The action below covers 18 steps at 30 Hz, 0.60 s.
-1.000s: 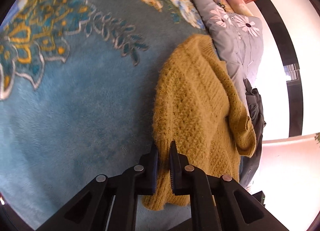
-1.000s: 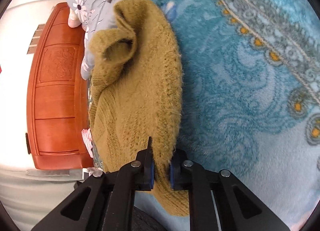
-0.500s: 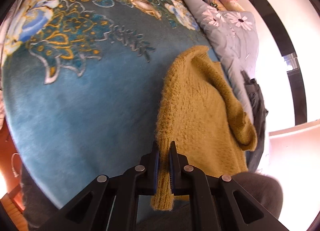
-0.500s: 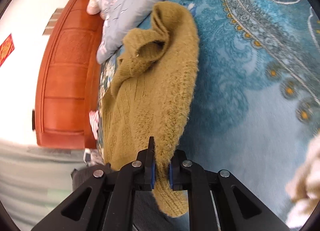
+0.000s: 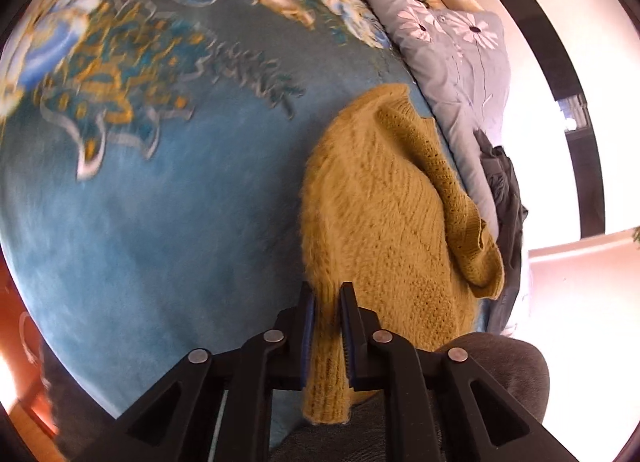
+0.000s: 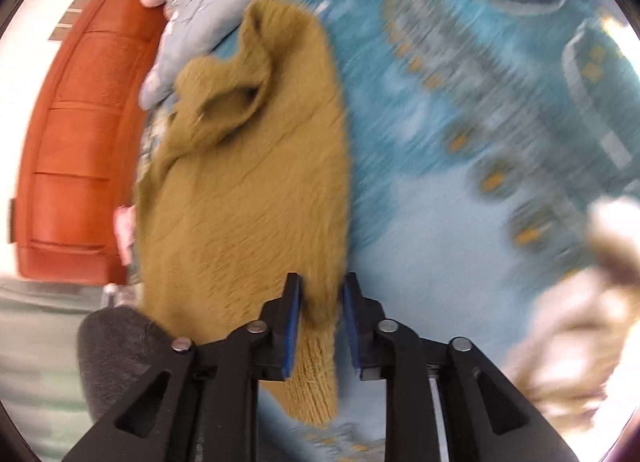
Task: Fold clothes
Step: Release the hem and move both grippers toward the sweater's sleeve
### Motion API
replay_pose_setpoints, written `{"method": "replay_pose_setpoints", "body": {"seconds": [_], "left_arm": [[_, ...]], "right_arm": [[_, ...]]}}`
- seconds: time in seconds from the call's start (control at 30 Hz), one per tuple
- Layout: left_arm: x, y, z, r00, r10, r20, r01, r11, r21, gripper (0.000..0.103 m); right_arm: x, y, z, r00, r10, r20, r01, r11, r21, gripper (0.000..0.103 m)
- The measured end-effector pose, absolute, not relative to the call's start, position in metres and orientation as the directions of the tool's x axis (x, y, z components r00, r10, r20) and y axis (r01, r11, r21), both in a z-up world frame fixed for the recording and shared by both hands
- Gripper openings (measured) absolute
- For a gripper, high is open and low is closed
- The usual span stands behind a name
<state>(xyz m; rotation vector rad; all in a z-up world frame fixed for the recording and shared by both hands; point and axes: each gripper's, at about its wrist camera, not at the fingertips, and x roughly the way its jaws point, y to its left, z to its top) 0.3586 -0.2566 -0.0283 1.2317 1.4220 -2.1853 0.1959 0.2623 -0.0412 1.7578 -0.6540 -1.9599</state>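
Note:
A mustard-yellow knitted sweater (image 5: 380, 214) lies folded lengthwise on a blue patterned blanket (image 5: 160, 202), one sleeve draped over its right side. My left gripper (image 5: 327, 294) is shut on the sweater's near hem edge. In the right wrist view the sweater (image 6: 248, 190) stretches away from me, blurred by motion. My right gripper (image 6: 320, 286) has its jaws parted wider around the sweater's hem, which still hangs between them.
A grey floral pillow (image 5: 452, 50) and dark grey clothing (image 5: 504, 190) lie beyond the sweater. An orange-red wooden headboard (image 6: 72, 142) stands at the bed's end. A fluffy cream item (image 6: 592, 302) is at the right. A person's grey-clad knee (image 5: 496, 366) is near.
Both grippers pulled the sweater's hem back toward the bed's near edge. The right gripper's jaws have widened from a tight pinch; the left stays clamped.

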Motion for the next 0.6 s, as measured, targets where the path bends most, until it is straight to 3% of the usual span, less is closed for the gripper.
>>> {"method": "replay_pose_setpoints", "body": {"seconds": [0.1, 0.13, 0.2, 0.33, 0.4, 0.6], "left_arm": [[0.343, -0.262, -0.017, -0.578, 0.172, -0.798, 0.624, -0.538, -0.567, 0.041], [0.335, -0.265, -0.014, -0.576, 0.164, -0.801, 0.622, -0.547, -0.56, 0.042], [0.319, -0.271, -0.011, -0.572, 0.157, -0.805, 0.621, -0.558, -0.55, 0.043], [0.283, -0.281, -0.006, -0.535, 0.119, -0.836, 0.627, -0.607, -0.488, 0.052], [0.262, -0.283, -0.004, -0.519, 0.102, -0.849, 0.619, -0.639, -0.456, 0.052], [0.199, -0.29, -0.007, -0.455, 0.033, -0.89, 0.587, -0.74, -0.328, 0.055]], "right_arm": [[0.185, 0.278, -0.031, -0.159, -0.539, -0.827, 0.008, -0.839, 0.545, 0.024], [0.18, 0.277, -0.026, -0.172, -0.536, -0.827, 0.02, -0.841, 0.541, 0.025], [0.172, 0.275, -0.017, -0.197, -0.533, -0.823, 0.046, -0.843, 0.535, 0.04], [0.154, 0.248, 0.005, -0.246, -0.567, -0.786, 0.141, -0.823, 0.55, 0.044], [0.148, 0.223, 0.013, -0.258, -0.583, -0.77, 0.187, -0.812, 0.552, 0.052], [0.117, 0.15, 0.04, -0.29, -0.526, -0.799, 0.347, -0.836, 0.425, 0.053]]}}
